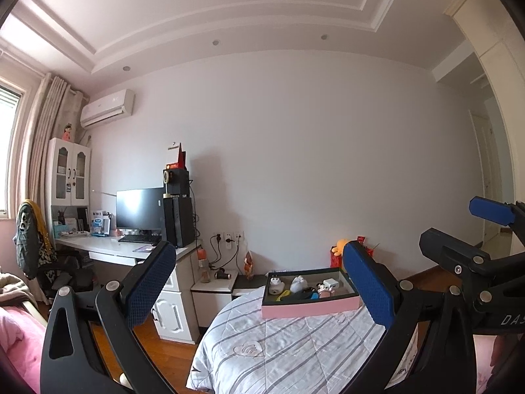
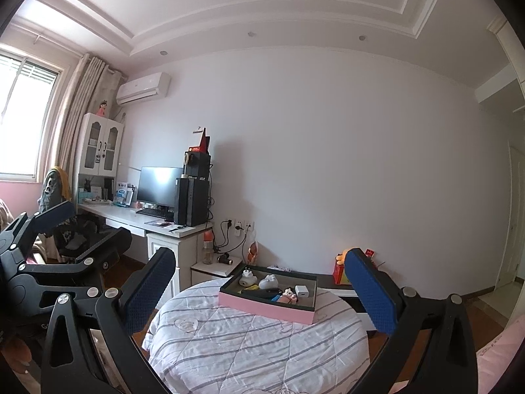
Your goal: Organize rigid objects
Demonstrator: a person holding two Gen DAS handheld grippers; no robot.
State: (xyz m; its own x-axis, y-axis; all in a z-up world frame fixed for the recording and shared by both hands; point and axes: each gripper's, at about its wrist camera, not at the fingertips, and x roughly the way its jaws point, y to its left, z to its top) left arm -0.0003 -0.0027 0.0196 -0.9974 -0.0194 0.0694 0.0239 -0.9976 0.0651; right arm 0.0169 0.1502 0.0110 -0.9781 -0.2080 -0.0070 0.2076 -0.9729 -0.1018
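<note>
The quilt (image 2: 256, 338) fills the lower centre of both views, bare except for the pink box (image 2: 267, 307) at centre, where the toys (image 2: 267, 281) and charger (image 2: 301, 291) already lie, so sorting seems nearly done. The left gripper (image 1: 259, 279) and right gripper (image 2: 261, 282) gape wide, holding nothing
</note>
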